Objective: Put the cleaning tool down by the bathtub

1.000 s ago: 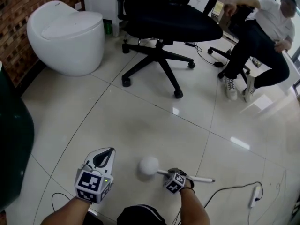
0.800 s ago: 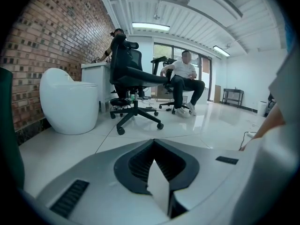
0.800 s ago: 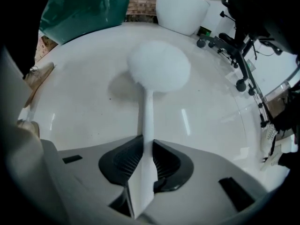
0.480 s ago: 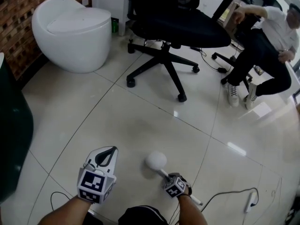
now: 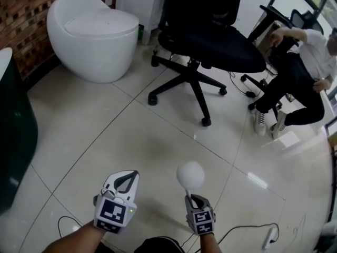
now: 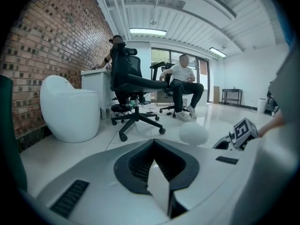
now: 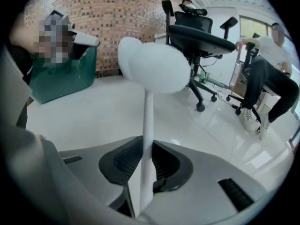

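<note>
The left gripper (image 5: 127, 176) hovers low over the tiled floor (image 5: 105, 130), jaws pressed together on nothing. Just beside it, the right gripper (image 5: 190, 198) clamps the thin handle of the cleaning tool (image 5: 190, 177), whose round white head juts beyond the jaws, well apart from the green bathtub (image 5: 16, 141) at the left.

white toilet (image 5: 92, 36) by brick wall (image 5: 21, 15); black office chair (image 5: 210, 44); seated person (image 5: 297, 80); possibly power strip (image 5: 269, 237).

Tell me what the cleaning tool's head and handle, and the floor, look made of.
The cleaning tool has a rounded head, likely soft white foam or sponge: matte, no shine. Its handle looks like smooth white plastic: thin, straight. The floor looks like glossy pale tile: grout lines, bright reflections.
</note>
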A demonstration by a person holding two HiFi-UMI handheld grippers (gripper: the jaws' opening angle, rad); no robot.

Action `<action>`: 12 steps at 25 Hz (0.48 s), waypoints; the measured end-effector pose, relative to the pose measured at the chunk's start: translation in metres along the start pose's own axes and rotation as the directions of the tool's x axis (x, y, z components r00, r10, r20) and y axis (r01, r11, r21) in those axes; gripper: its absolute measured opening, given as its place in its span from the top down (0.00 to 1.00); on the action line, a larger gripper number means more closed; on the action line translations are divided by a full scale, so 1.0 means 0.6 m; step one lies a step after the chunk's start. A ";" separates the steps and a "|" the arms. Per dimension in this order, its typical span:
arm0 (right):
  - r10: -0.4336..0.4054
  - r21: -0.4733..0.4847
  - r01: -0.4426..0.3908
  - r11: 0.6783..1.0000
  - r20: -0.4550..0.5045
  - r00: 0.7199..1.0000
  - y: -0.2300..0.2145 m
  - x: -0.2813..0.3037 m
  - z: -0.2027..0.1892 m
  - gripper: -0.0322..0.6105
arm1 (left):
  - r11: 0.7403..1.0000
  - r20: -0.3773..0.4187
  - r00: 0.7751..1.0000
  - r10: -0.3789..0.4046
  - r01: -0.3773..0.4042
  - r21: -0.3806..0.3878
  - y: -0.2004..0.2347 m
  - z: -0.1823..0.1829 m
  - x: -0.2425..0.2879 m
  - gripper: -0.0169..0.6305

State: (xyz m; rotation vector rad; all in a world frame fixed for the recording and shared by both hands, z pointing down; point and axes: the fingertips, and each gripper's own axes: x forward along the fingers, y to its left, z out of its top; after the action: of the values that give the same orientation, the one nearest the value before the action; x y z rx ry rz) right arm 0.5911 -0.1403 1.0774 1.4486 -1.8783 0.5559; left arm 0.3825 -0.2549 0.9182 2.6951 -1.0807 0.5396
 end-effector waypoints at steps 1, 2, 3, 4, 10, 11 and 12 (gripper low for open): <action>-0.010 0.015 0.010 1.000 0.026 1.000 0.000 -0.019 0.023 0.83 | 1.000 0.008 1.000 0.013 -0.013 0.002 0.004 0.005 -0.008 0.97; -0.021 0.032 0.020 0.999 0.054 0.998 0.000 -0.039 0.049 0.83 | 0.999 0.016 0.999 0.031 -0.032 0.005 0.011 0.011 -0.019 0.97; -0.032 0.045 0.029 0.999 0.081 0.996 0.001 -0.062 0.078 0.83 | 0.999 0.025 0.998 0.054 -0.054 0.003 0.017 0.020 -0.033 0.97; -0.040 0.053 0.035 0.998 0.103 0.994 0.004 -0.086 0.106 0.83 | 0.997 0.031 0.997 0.076 -0.076 -0.003 0.023 0.031 -0.049 0.97; -0.066 0.081 0.054 0.995 0.154 0.986 0.037 -0.250 0.260 0.83 | 0.996 0.052 0.995 0.088 -0.088 -0.014 0.014 0.161 -0.159 0.97; -0.070 0.079 0.058 0.995 0.158 0.985 0.041 -0.279 0.288 0.83 | 0.996 0.068 0.994 0.091 -0.090 -0.013 0.016 0.196 -0.180 0.97; -0.073 0.072 0.062 0.995 0.160 0.984 0.045 -0.308 0.317 0.83 | 0.995 0.080 0.992 0.096 -0.095 -0.015 0.019 0.230 -0.203 0.97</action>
State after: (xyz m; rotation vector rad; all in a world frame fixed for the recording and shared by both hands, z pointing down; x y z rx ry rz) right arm 0.5415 -0.1427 0.8156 1.6390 -1.9433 0.4847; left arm 0.3296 -0.2286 0.7436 2.6876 -1.2349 0.4417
